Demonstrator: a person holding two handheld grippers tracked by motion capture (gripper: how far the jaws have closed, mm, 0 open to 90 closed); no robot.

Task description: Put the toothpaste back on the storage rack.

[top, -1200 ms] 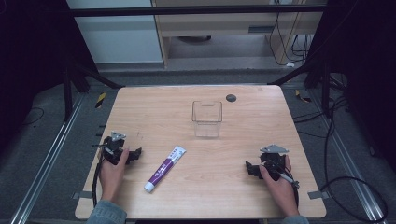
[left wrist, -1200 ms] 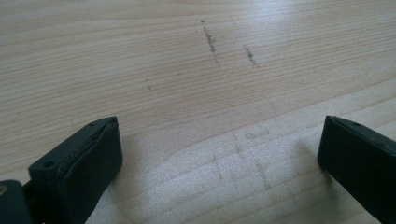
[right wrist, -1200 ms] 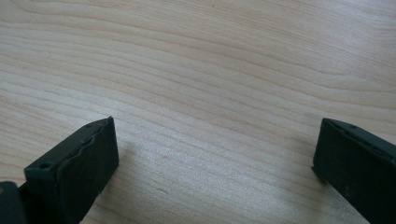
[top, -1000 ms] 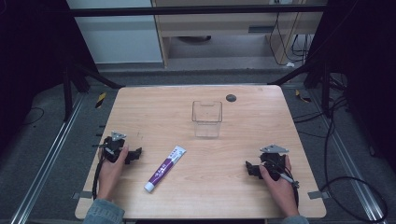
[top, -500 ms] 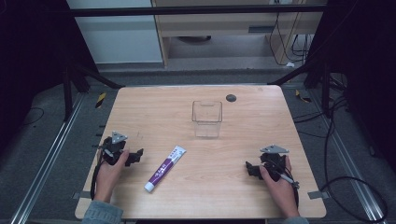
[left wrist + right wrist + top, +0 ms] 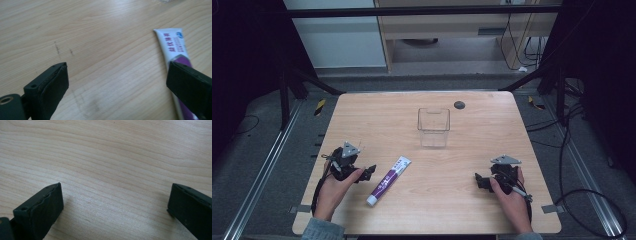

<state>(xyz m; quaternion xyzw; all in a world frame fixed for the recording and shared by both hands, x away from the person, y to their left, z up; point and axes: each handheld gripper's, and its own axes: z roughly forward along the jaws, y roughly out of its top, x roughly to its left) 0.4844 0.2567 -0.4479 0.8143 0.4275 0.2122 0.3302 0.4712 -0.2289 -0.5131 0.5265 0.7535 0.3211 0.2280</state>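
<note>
The pale wooden table (image 6: 492, 125) carries 1 clear square plastic container (image 6: 433, 127) and, nearer, the white-and-purple toothpaste tube (image 6: 388, 180) lying flat. The left gripper (image 6: 368, 171), jaws wide, sits just beside it; the right gripper (image 6: 478, 181), jaws also wide, rests well apart. An off-centre approach could shove the tube sideways.

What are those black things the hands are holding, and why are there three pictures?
A person holds a grabbing tool in each hand: the left gripper and the right gripper. Each has two black jaws that pinch. Both are open and hold nothing. One picture looks down from above the wooden table. The other two come from small cameras riding on the tools, looking out between the jaws. On the table lie a purple and white tube, an empty clear box and a small dark round thing. The left tool's camera sees the tube close by.
</note>
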